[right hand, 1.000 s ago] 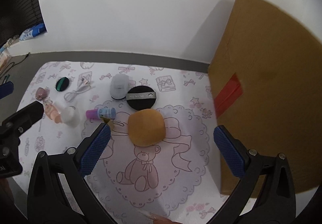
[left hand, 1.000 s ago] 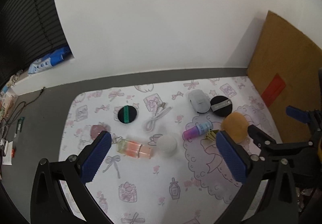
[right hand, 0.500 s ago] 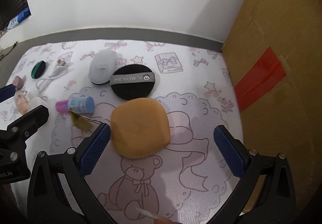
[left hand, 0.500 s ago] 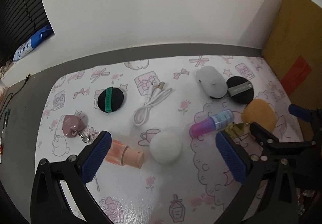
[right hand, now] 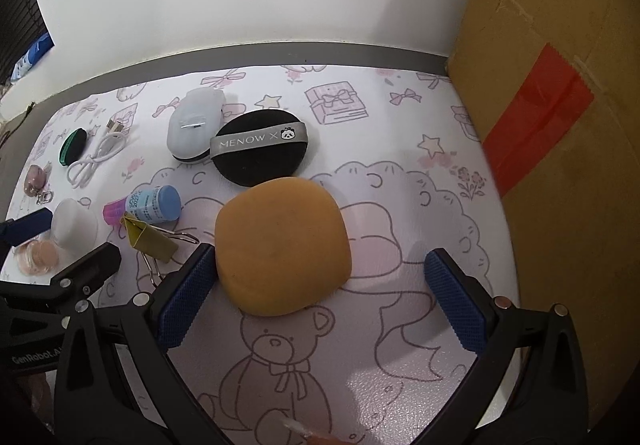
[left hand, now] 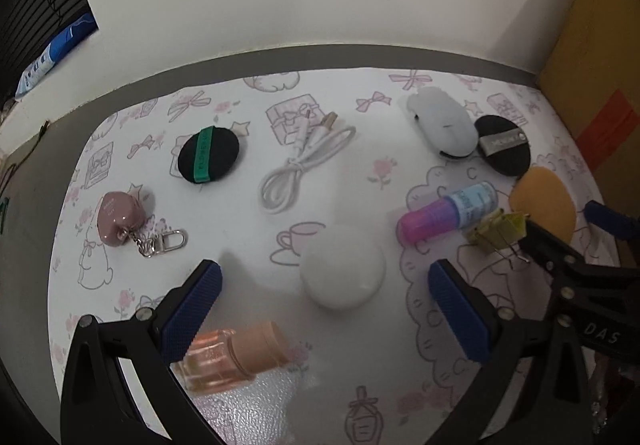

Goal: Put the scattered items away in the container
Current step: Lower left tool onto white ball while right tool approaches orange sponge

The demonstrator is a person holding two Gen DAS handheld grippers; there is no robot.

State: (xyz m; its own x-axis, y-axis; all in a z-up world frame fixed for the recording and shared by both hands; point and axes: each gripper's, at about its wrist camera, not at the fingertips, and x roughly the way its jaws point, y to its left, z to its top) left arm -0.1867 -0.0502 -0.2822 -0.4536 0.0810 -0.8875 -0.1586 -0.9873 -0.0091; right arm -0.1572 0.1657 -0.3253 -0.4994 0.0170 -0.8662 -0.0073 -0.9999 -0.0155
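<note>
My left gripper point(left hand: 324, 281) is open just above the mat, with a white round puff point(left hand: 343, 272) between its fingers and apart from both. A peach bottle point(left hand: 236, 355) lies on its side by the left finger. My right gripper point(right hand: 320, 261) is open around an orange sponge point(right hand: 282, 245), whose left edge is close to the left pad point(right hand: 188, 297). A brown cardboard box point(right hand: 560, 85) with red tape stands at the right edge of the mat.
On the patterned mat point(left hand: 360, 397) lie a pink-and-blue tube point(left hand: 448, 211), a yellow binder clip point(left hand: 498, 231), a black puff with a grey band point(right hand: 260, 147), a white case point(left hand: 442, 129), a white cable point(left hand: 304, 169), a green-banded black puff point(left hand: 208, 155) and a pink heart keychain point(left hand: 120, 219).
Both grippers have moved forward and down toward the mat. The left one now has the white puff between its fingers, the right one the orange sponge. Both stay open.
</note>
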